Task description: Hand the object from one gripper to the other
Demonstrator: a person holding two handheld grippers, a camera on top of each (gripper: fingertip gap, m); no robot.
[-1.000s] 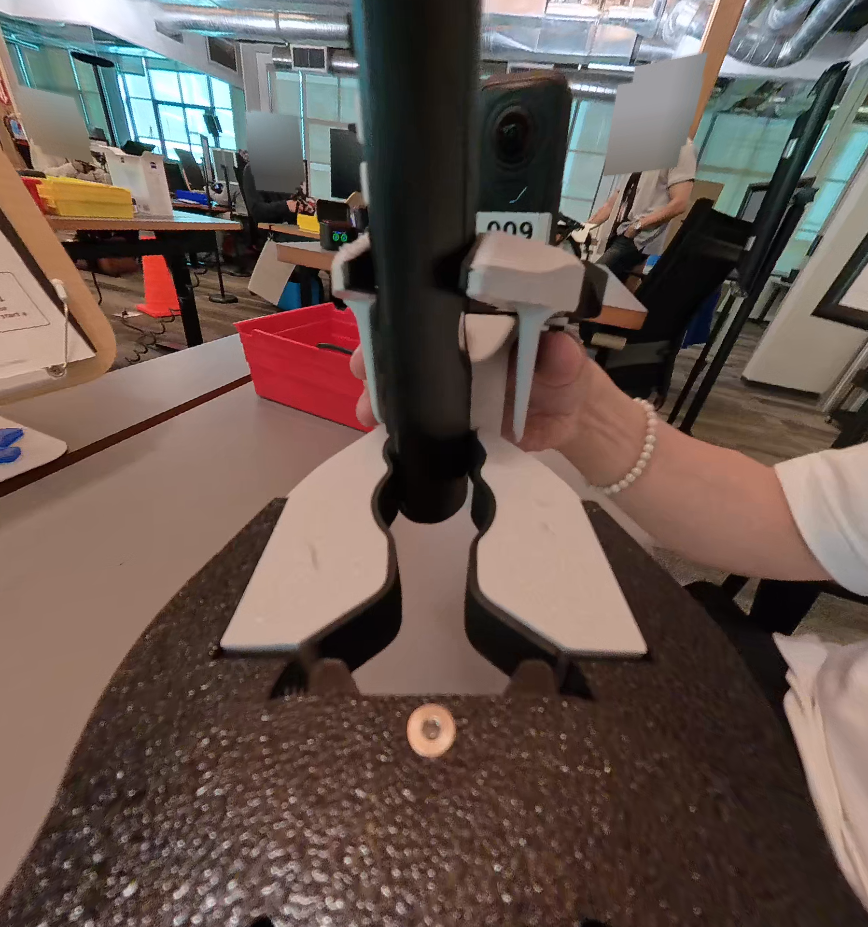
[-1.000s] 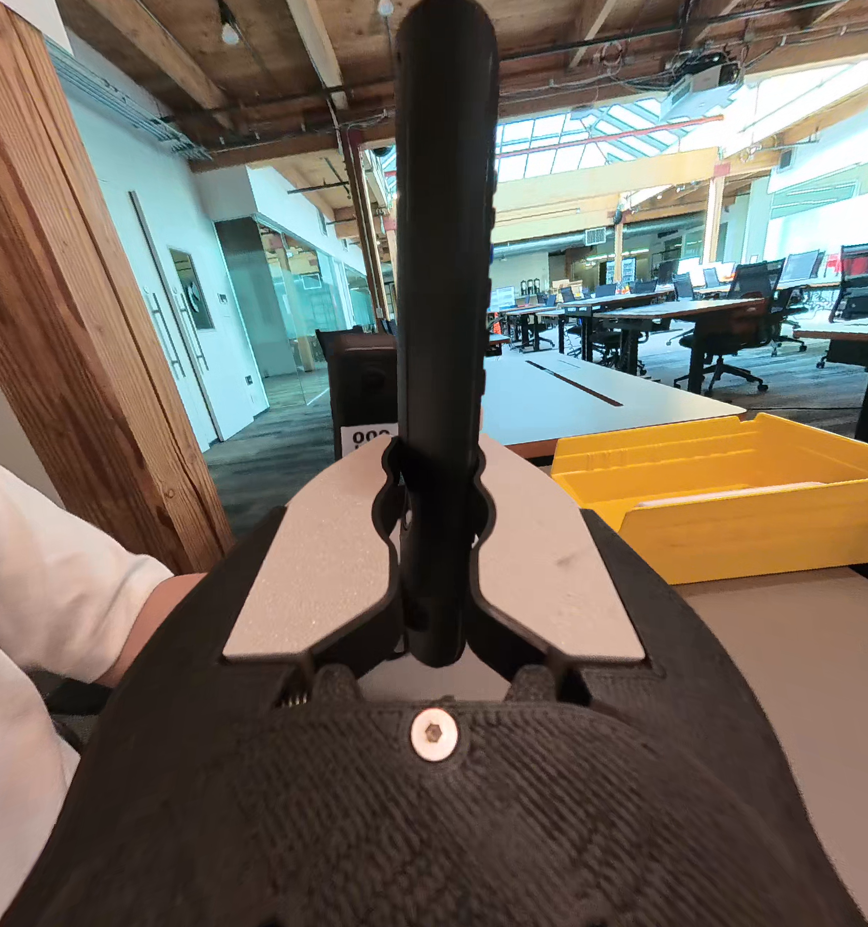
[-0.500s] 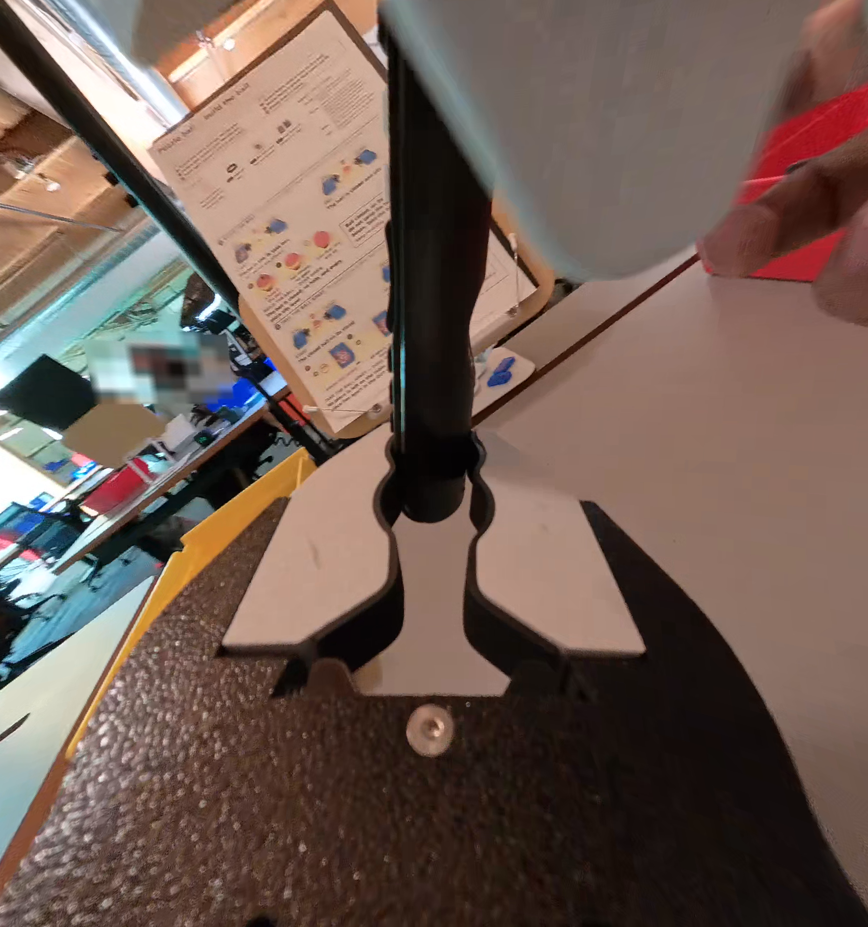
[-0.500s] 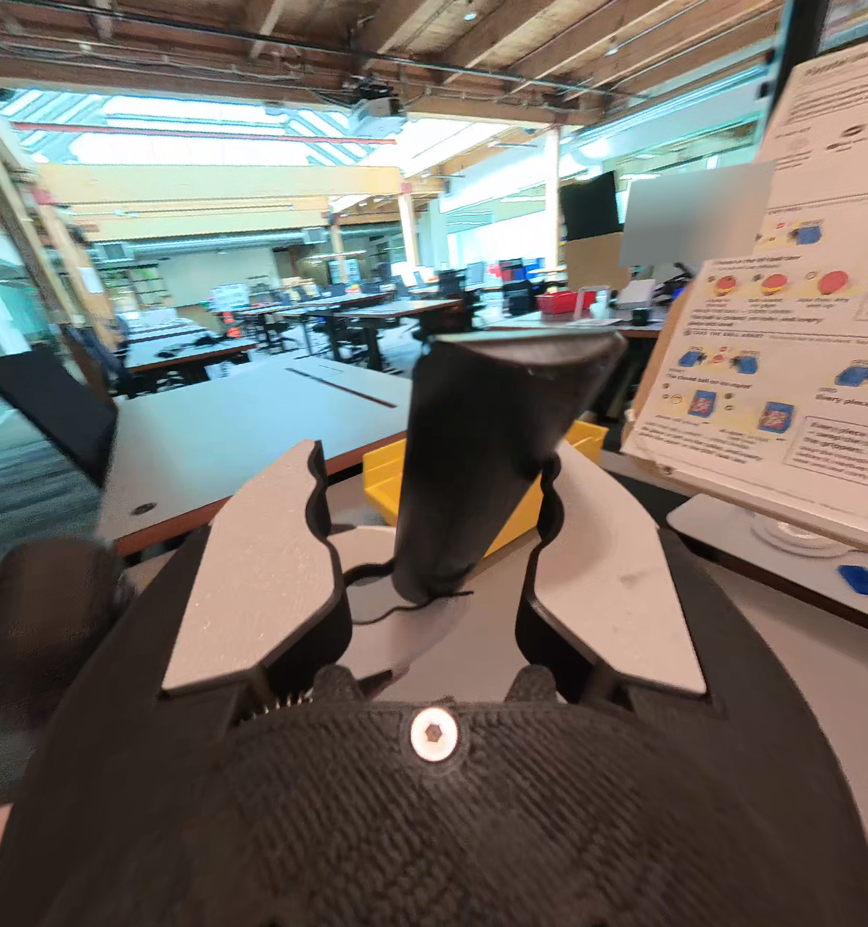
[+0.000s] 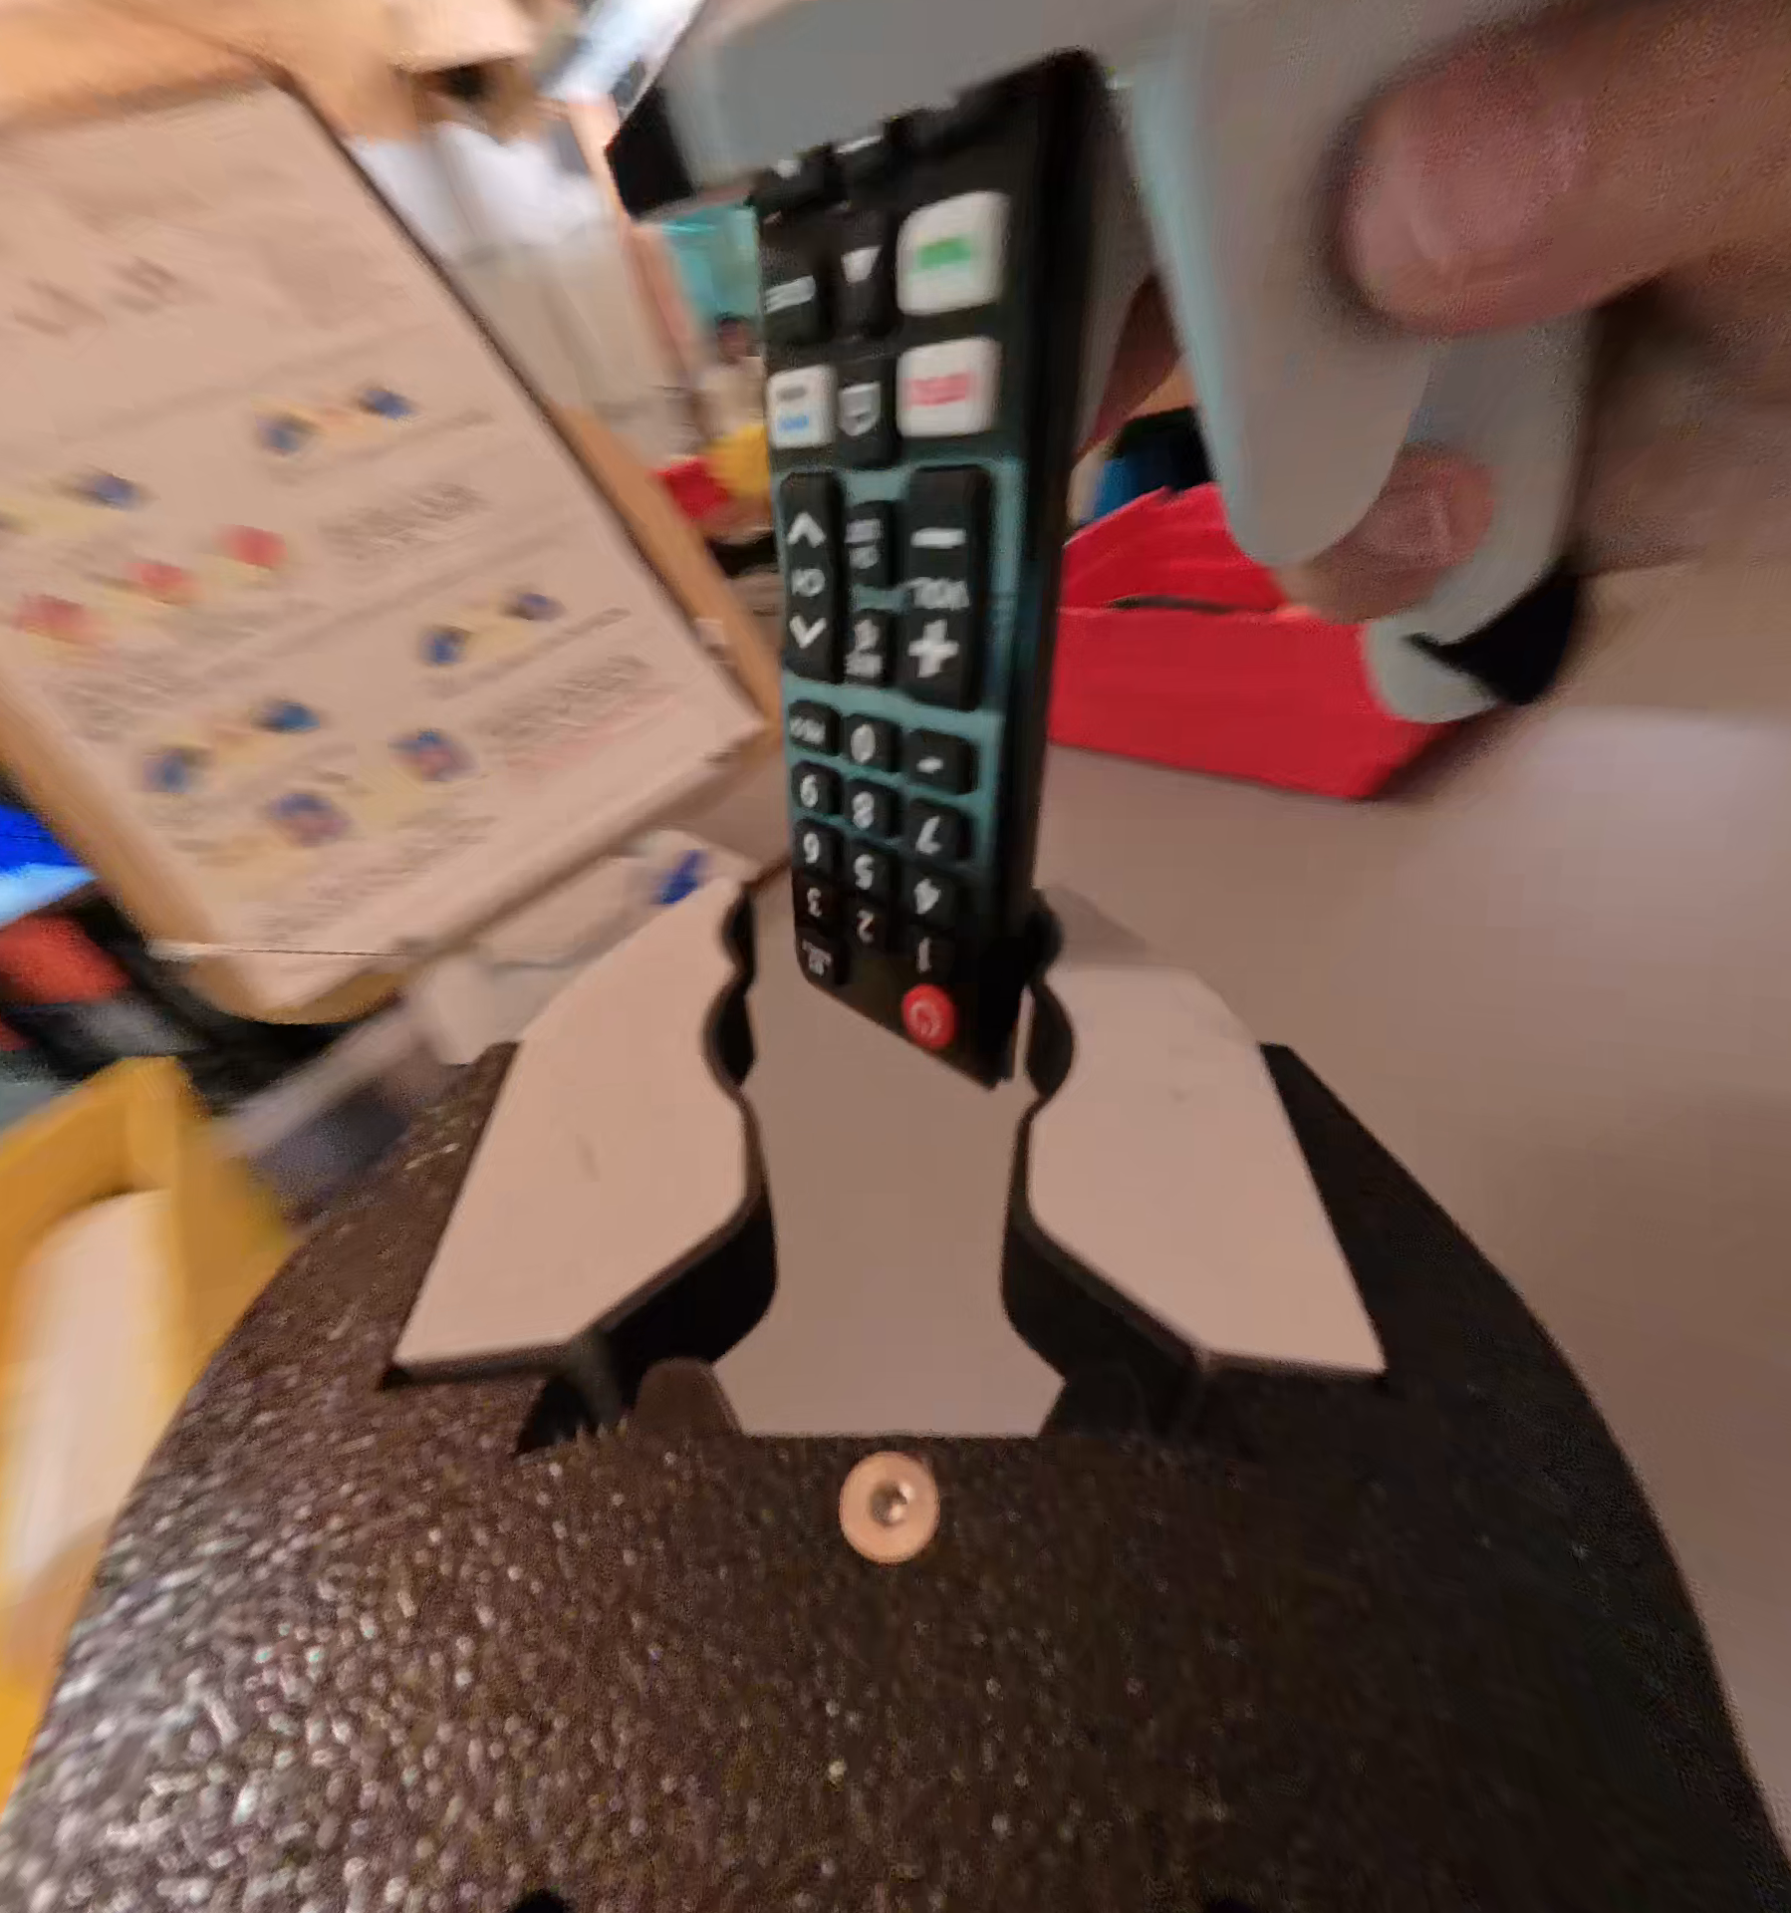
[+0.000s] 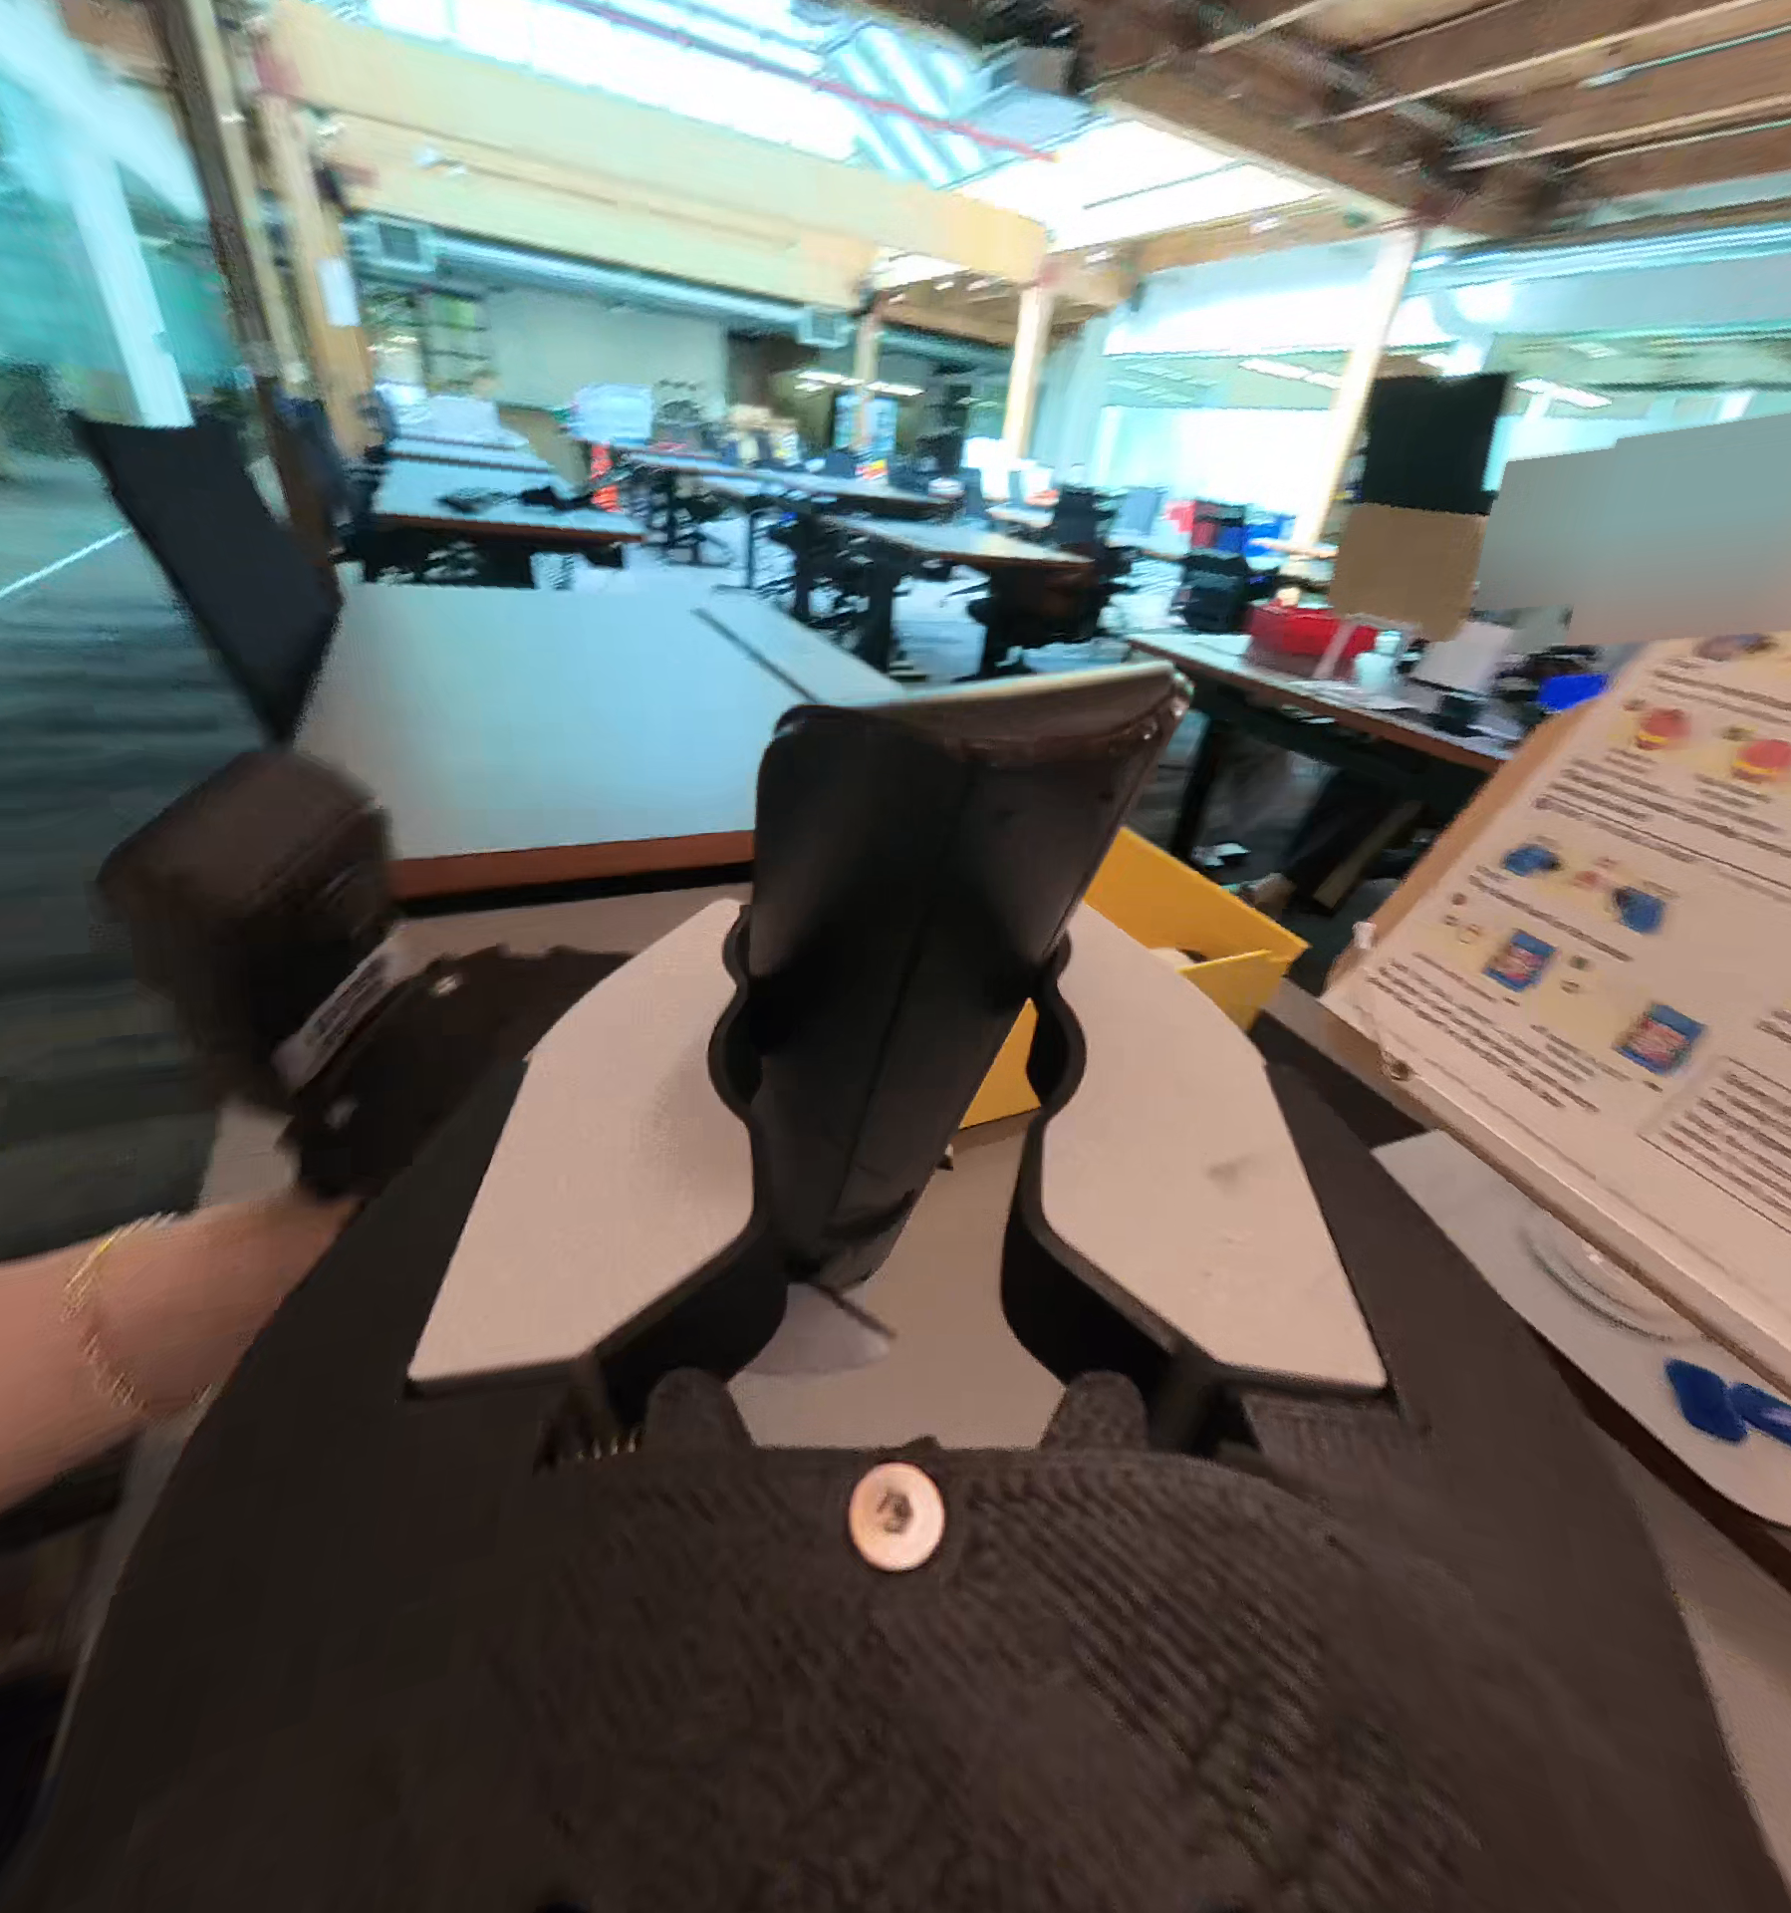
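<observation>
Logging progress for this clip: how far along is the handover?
Done: the right gripper looks closed across the remote. In hand: the left gripper shows a gap beside the remote's button end, so it seems to be letting go. Left: draw the left gripper clear of the remote.
</observation>
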